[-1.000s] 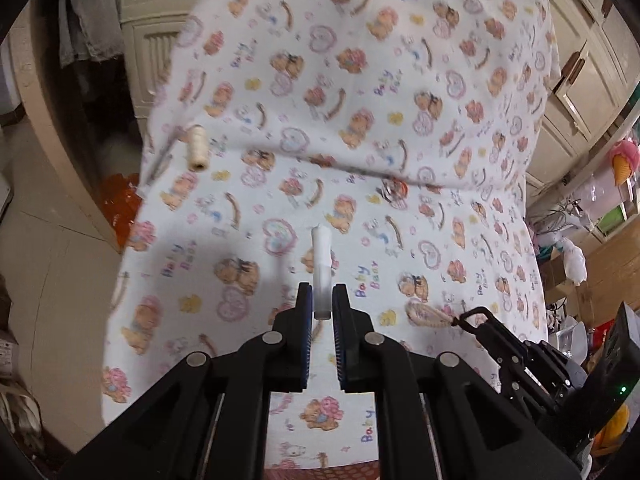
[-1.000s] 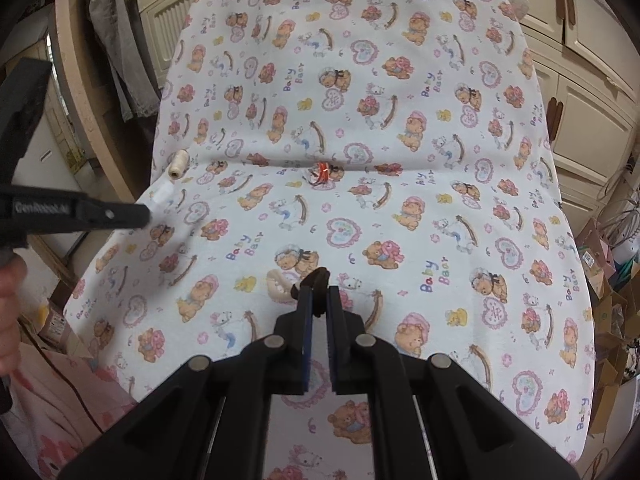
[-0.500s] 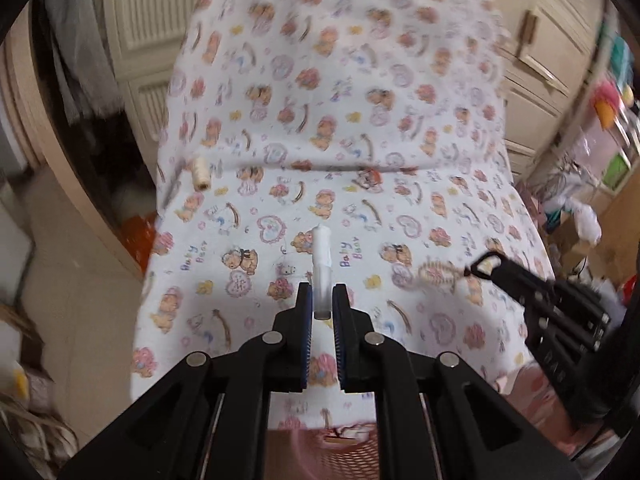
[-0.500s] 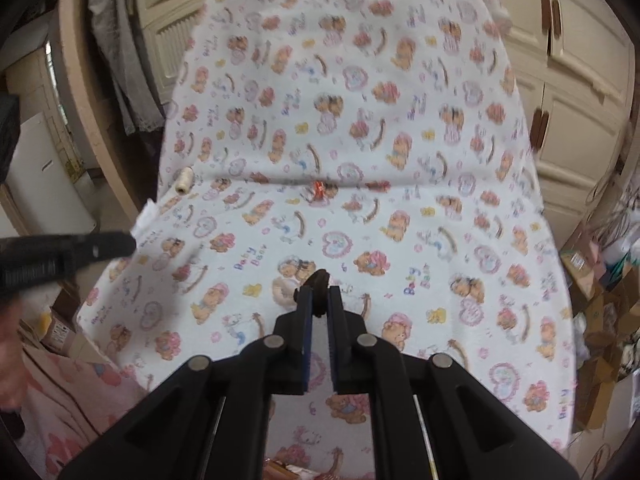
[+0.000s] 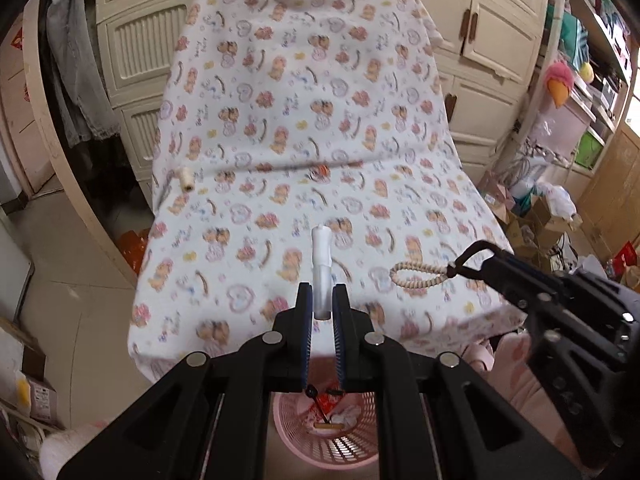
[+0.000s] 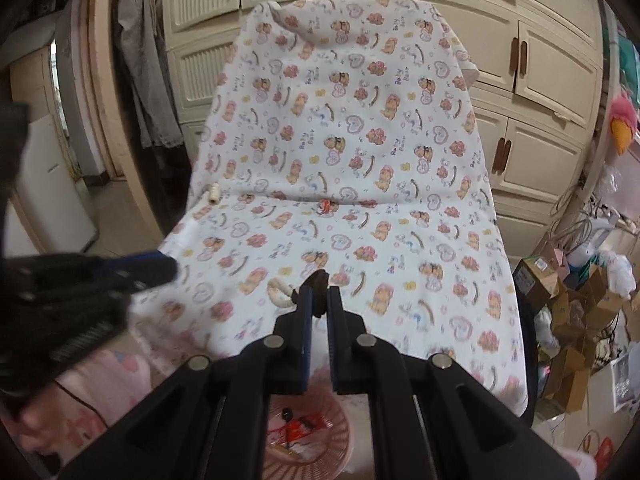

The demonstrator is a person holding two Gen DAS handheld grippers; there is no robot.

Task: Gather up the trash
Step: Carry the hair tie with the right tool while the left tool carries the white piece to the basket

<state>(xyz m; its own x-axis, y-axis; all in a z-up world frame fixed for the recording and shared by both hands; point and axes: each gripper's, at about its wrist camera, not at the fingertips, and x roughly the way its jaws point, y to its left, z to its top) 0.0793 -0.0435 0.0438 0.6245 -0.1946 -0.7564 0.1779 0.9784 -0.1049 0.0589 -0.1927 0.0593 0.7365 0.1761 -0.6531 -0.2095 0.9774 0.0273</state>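
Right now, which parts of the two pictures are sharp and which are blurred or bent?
Left wrist view: the left gripper and its white tube are sharp; the patterned sheet is smeared; the cupboards curve from the fisheye. Right wrist view: the right gripper is sharp, the left gripper at the left edge is blurred, and the sheet's near edge is soft.

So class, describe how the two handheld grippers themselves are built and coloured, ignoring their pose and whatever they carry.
The left gripper and right gripper are alike: matte black angular plastic bodies, two flat parallel fingers with blue ribbed pads on the inner faces, and round silver bolt heads at the linkage pivots. No cables or lettering are readable in these views.
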